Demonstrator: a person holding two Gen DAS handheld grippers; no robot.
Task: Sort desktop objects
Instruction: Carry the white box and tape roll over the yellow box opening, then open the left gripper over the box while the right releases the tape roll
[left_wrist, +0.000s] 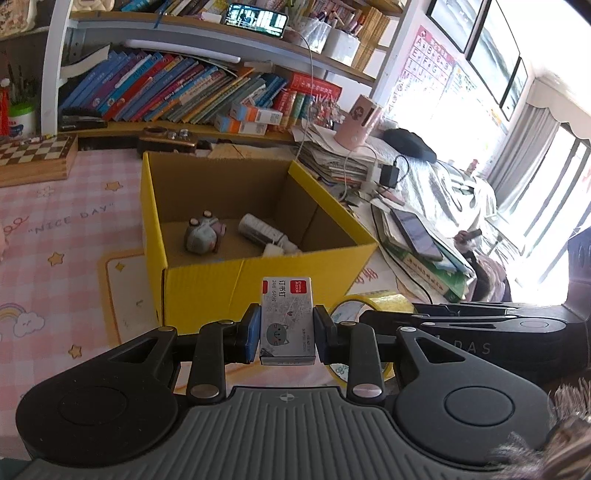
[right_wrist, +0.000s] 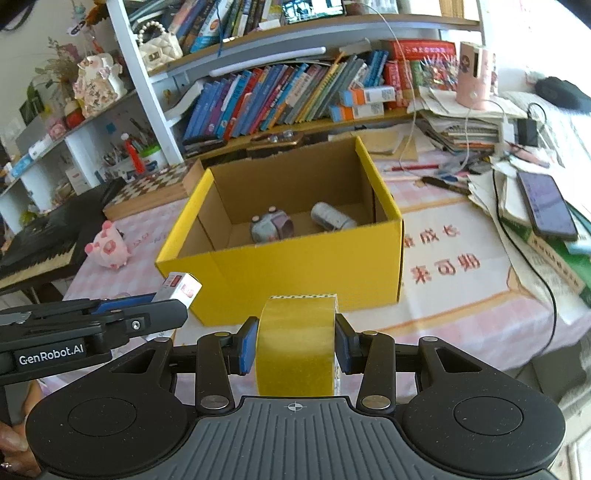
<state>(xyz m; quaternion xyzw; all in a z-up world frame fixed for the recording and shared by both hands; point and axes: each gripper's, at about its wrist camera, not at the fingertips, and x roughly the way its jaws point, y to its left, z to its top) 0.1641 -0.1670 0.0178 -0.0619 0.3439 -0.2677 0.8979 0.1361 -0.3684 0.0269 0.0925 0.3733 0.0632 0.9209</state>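
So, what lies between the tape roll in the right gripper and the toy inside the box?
In the right wrist view, the yellow box's near wall stands between the tape roll and the grey toy; nothing else intervenes.

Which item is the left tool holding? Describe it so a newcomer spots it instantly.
Find the yellow cardboard box on the pink tablecloth; just in front of its near wall, the left tool clamps a small staple box. Unlike the yellow tape roll beside it, it is flat, white-grey, with a red label and a cartoon cat.
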